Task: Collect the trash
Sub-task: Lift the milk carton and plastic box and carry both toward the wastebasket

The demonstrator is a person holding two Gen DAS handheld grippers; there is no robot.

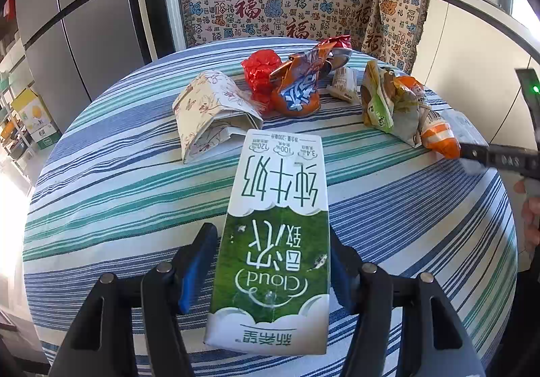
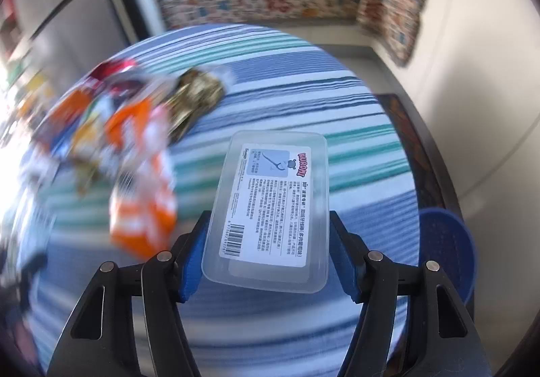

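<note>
Left gripper [image 1: 271, 262] clamped on green-white milk carton [image 1: 275, 235], lower centre of frame, above striped tabletop [image 1: 101, 181]. Right gripper [image 2: 266, 252] clamped on clear plastic box [image 2: 273, 208], lower centre of its view. Crumpled wrappers [image 1: 298, 83] sat at upper centre on tabletop. Blue bin [image 2: 445, 242] at right edge, beside tabletop.

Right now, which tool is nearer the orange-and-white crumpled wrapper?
Right. The right tool with its clear plastic box sits beside the orange-and-white crumpled wrapper; the left tool grips the milk carton farther off.
</note>
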